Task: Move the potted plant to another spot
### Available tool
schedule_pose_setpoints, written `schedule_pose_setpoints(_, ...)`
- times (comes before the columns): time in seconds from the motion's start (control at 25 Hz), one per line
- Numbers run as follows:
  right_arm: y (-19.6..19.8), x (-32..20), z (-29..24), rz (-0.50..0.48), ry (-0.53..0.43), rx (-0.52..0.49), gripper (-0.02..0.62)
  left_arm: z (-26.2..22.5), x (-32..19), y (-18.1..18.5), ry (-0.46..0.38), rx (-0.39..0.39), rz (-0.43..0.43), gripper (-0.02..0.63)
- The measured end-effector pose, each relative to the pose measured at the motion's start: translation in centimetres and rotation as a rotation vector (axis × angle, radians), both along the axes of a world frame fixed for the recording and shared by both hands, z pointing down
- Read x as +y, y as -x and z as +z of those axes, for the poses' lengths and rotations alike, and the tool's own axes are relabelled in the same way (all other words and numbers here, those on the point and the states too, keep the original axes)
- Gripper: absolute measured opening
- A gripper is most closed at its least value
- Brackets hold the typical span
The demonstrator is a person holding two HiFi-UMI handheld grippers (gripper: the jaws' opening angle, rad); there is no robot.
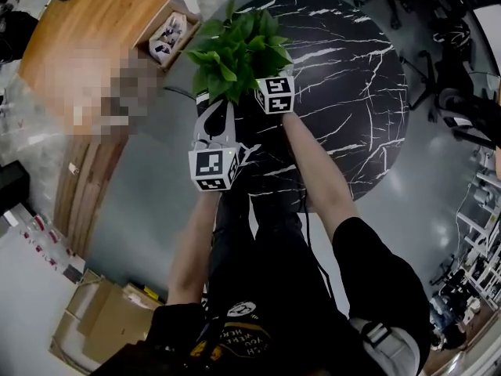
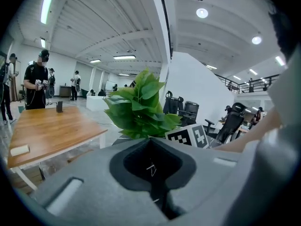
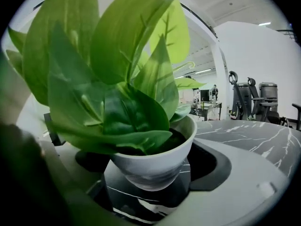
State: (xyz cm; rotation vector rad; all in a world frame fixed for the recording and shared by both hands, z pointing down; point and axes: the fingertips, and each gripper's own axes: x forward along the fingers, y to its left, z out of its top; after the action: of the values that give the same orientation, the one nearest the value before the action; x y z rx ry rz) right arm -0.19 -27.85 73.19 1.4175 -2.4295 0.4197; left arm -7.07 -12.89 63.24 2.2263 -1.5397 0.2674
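Note:
The potted plant, with broad green leaves in a white bowl-shaped pot, stands at the near-left edge of the round black marble table. My right gripper has one jaw on each side of the pot and is closed against it. The pot's base sits on the marble or just above it. In the head view the leaves hide those jaws, and only the marker cube shows. My left gripper is shut with nothing in it and is held a little short of the plant.
A wooden table stands to the left with an open box by its corner. Cardboard boxes lie on the floor at lower left. Office chairs stand to the right. Several people stand far off.

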Motion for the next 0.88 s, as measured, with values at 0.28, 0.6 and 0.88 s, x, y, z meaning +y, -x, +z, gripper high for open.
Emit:
schedule_pose_setpoints(0.28,1.3,1.1,0.1,-0.045,0.000,-0.037,0.517,0.2,0.8,1.7,0.014,-0.002,-0.033,0.004)
schedule_pose_setpoints(0.6,-2.5,10.7,1.2,-0.062,0.105,-0.001,0.524,-0.1,2.5,0.2,0.032,0.014,0.007,0.004)
schedule_pose_setpoints(0.88,-3.6,21.6,-9.2,-0.038,0.131,-0.066,0.226,-5.8,4.6,-2.0,0.015,0.047,0.030,0.004)
